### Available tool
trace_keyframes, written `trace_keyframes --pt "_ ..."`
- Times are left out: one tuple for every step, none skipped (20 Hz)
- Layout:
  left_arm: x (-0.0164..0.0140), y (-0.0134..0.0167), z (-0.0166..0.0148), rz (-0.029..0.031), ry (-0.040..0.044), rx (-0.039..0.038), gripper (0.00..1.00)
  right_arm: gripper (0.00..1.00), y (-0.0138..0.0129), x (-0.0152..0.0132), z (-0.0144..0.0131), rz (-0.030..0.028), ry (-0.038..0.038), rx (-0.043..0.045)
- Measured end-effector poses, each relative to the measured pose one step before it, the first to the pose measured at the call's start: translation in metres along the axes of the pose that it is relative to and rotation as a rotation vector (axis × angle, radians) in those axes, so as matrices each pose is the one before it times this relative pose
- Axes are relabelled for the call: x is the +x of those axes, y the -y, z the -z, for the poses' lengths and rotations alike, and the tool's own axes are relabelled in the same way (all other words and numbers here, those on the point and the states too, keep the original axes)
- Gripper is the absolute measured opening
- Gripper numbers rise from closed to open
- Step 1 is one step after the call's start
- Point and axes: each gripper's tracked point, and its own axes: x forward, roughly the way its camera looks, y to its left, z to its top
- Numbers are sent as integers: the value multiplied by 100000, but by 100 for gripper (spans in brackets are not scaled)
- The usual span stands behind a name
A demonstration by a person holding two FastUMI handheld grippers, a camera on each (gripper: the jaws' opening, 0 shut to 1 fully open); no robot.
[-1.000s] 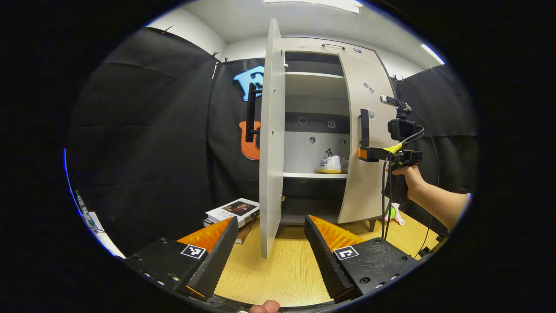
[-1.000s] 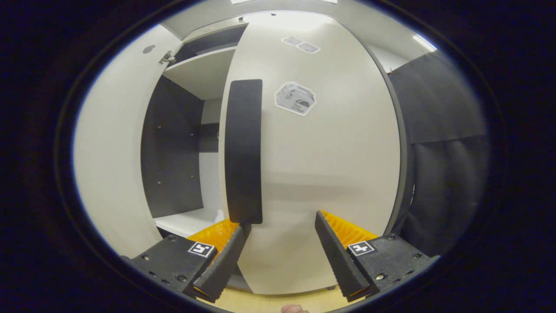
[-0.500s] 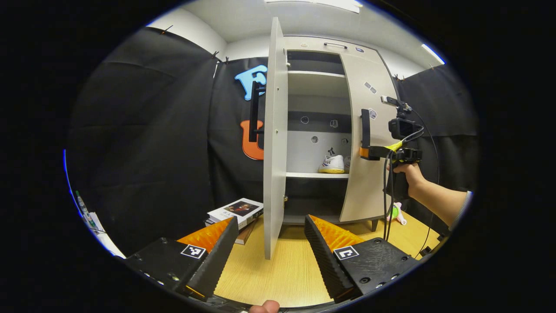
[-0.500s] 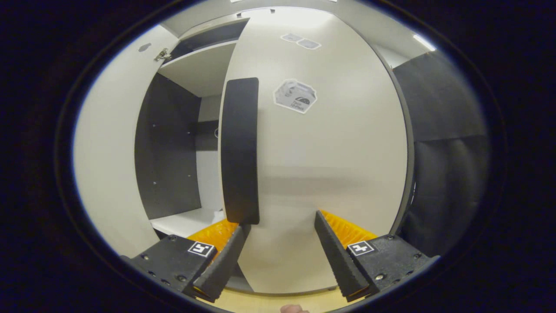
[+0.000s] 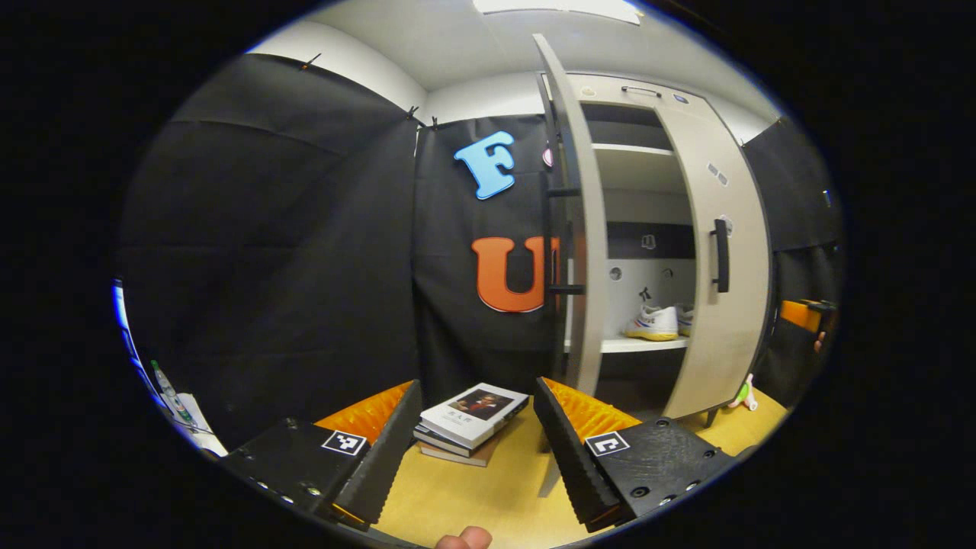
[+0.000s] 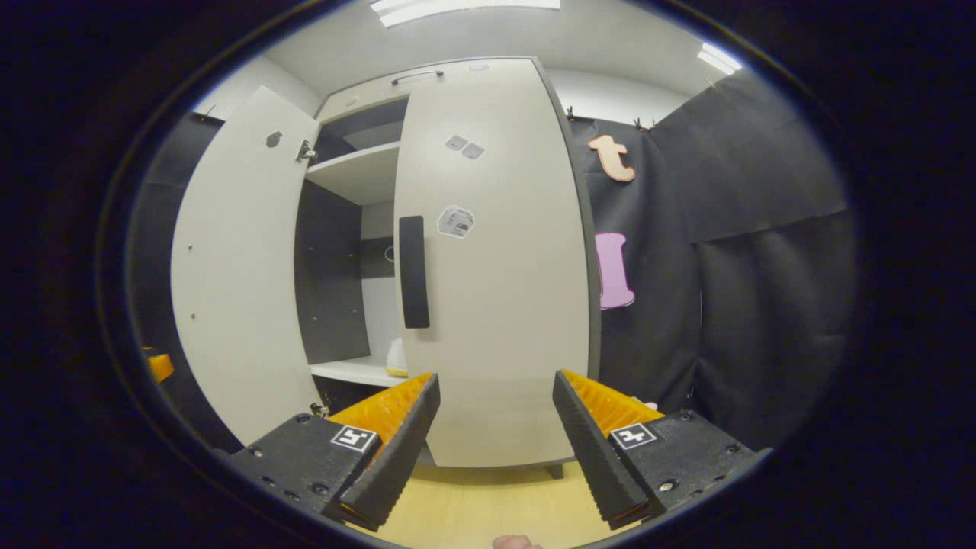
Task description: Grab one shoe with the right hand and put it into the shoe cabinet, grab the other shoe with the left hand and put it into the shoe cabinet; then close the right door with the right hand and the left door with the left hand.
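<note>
Shoes: we find a white shoe [image 5: 653,323] with a yellowish sole on the middle shelf [image 5: 642,345] of the shoe cabinet [image 5: 656,90], toe pointing left in the left gripper view. A second shoe [image 5: 685,320] sits just beside it, largely cut off by the right door [image 5: 728,259].
Hidden from the right gripper view: we see a small pale shape [image 6: 396,358] on the shelf [image 6: 351,370] past the door edge; we take it for a shoe but cannot make out which.
Right door: shut or very nearly so in the right gripper view [image 6: 499,259]; we cannot tell whether its edge has met the frame. Its black handle [image 6: 412,271] stands upright near its left edge.
Left door: wide open, seen nearly edge-on in the left gripper view [image 5: 581,244] and as a broad pale panel in the right gripper view [image 6: 240,267]. Its black handle [image 5: 560,236] is on the outer face, partly hidden.
Left gripper [image 5: 476,442]: fingers apart, holding nothing. The left door's lower edge stands above the right finger [image 5: 568,450]; the shoes lie well beyond, up and to the right.
Right gripper [image 6: 496,435]: fingers apart, holding nothing, clear of the right door, which fills the space between them farther back.
Other gripper at the edge: an orange part [image 5: 801,314] shows at the far right of the left gripper view, mostly cut off.
Books: a small stack [image 5: 473,415] lies on the wooden floor [image 5: 457,503] between the left gripper's fingers, farther off.
</note>
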Motion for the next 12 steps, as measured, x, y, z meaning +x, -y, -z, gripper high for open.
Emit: trace_keyframes --pt "1189 -530 326 -1313 -1147 960 89 96 982 -1813 117 1208 -313 -586" --pt "832 -201 471 -319 -1244 18 91 92 1037 -1657 23 1358 -411 -25" --pt "877 189 168 410 -583 -664 91 96 882 -1384 -234 1384 544 1279" --pt "545 184 366 363 -1142 -1325 92 96 855 -1055 -264 1328 208 982" --pt "376 198 89 490 -362 -1119 91 96 900 -826 -72 1885 -160 459" --pt "290 183 27 206 389 -204 92 96 886 -731 -231 1828 134 372" --pt "402 209 -60 167 464 715 92 96 677 -568 -305 1449 609 153" --pt "218 252 -30 454 529 1050 91 96 652 -543 -110 1417 25 -199" --pt "270 270 51 660 310 921 91 92 696 -487 -90 1579 59 -525" --pt "185 417 -128 867 534 540 91 97 483 -491 41 910 -359 -850" --pt "242 409 -103 1031 381 108 91 97 230 -421 -64 494 0 -676" --pt "99 406 -179 1089 523 4 91 97 150 -242 -148 264 80 -402"
